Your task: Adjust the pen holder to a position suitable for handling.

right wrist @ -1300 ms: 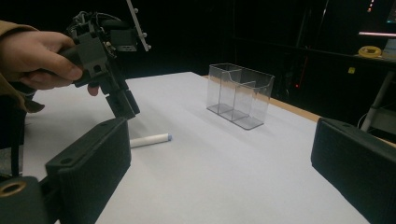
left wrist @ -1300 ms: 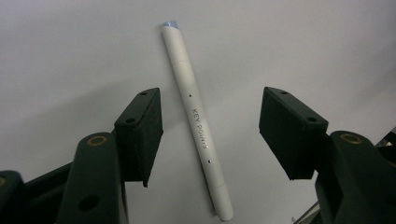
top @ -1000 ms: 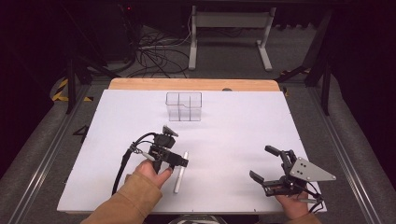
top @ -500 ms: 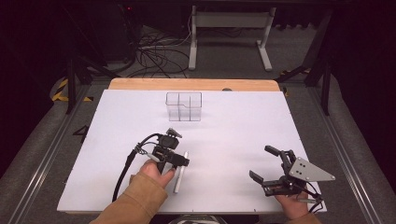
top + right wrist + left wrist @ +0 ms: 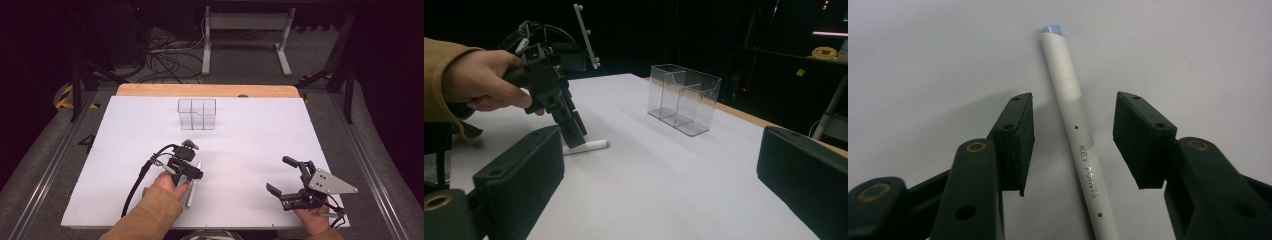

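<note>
Both jaws of the left hand-held gripper [image 5: 1073, 145] have just been closing astride the white pen [image 5: 1075, 125], untouched yet, lined up lengthwise between.

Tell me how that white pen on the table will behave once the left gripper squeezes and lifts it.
The pen is a smooth round tube lying flat, so it would probably roll if nudged sideways. It looks stiff and light. The left gripper straddles it, pads not yet touching; its glossy barrel might slip or pivot in the grip.

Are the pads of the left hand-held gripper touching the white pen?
Apart. The left gripper view shows the pen lying between the pads with white table visible on both sides.
</note>
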